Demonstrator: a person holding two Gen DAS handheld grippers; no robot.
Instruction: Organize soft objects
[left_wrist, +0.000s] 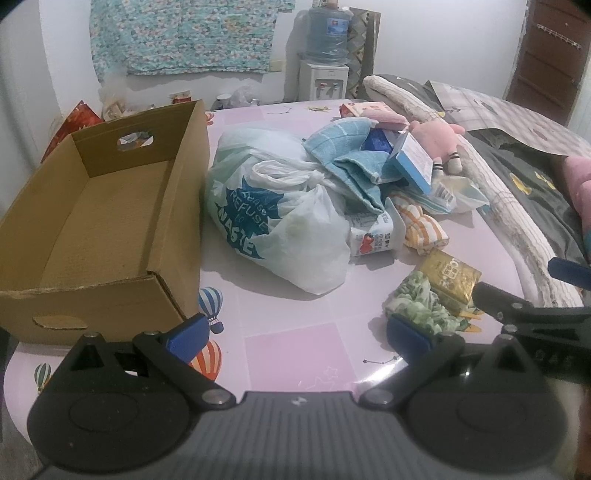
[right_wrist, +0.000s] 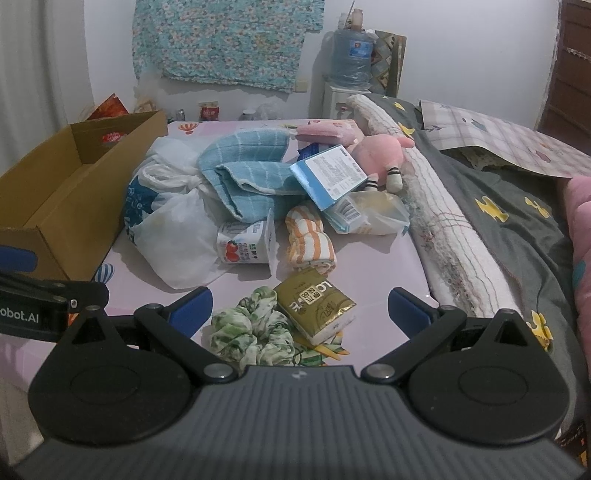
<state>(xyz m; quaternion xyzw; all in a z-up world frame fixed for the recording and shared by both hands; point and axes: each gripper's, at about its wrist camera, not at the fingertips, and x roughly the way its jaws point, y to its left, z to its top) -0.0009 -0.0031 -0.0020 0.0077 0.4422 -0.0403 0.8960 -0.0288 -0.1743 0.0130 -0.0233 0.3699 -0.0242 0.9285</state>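
The green scrunchie (right_wrist: 248, 328) lies at the table's (right_wrist: 373, 266) near edge, between the wide-open right gripper (right_wrist: 300, 309). Nothing is packed yet. Next, pinch it, then carry it to the box (left_wrist: 110, 206). Left gripper (left_wrist: 297, 334) waits open.

- cardboard box (left_wrist: 110, 221) — matt brown corrugated board, rough torn edge at the front
- plastic bag (left_wrist: 280, 221) — thin, crinkled white film, faintly glossy
- blue towel (right_wrist: 243, 173) — soft woven cloth with a ribbed grid
- tissue pack (right_wrist: 316, 306) — shiny gold wrapper
- scrunchie (right_wrist: 247, 328) — gauzy, ruffled green-and-white fabric
- table (left_wrist: 295, 350) — smooth pink covering with a slight sheen
- plush toy (right_wrist: 380, 155) — fuzzy pink pile
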